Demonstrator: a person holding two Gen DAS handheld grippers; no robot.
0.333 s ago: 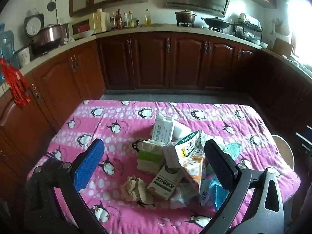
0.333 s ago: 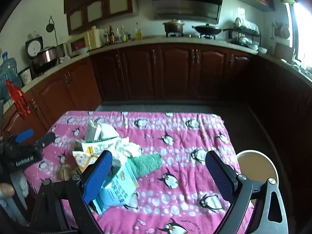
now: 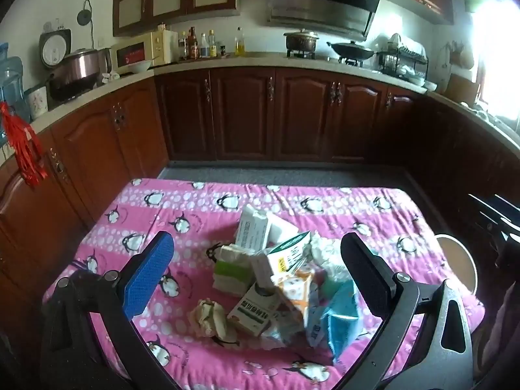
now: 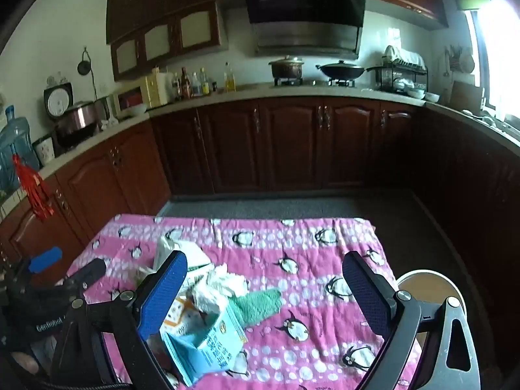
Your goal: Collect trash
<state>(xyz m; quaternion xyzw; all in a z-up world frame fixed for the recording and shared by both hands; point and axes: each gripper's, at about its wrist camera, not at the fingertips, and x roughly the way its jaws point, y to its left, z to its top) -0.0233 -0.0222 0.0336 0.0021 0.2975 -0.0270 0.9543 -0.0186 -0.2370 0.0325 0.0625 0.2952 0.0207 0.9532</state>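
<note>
I hold the left gripper [image 3: 256, 271] with its jaws spread wide and nothing between the pads. The trash pile [image 3: 279, 279] lies on the pink penguin cloth [image 3: 182, 204], ahead of and between its fingers: cartons, a crumpled paper ball [image 3: 211, 320] nearer the blue pad, a blue packet [image 3: 341, 312] by the black pad. I hold the right gripper [image 4: 265, 292] equally wide and empty. From it the pile [image 4: 208, 299] sits beside its left finger; a round stool [image 4: 429, 289] stands beyond its right finger.
</note>
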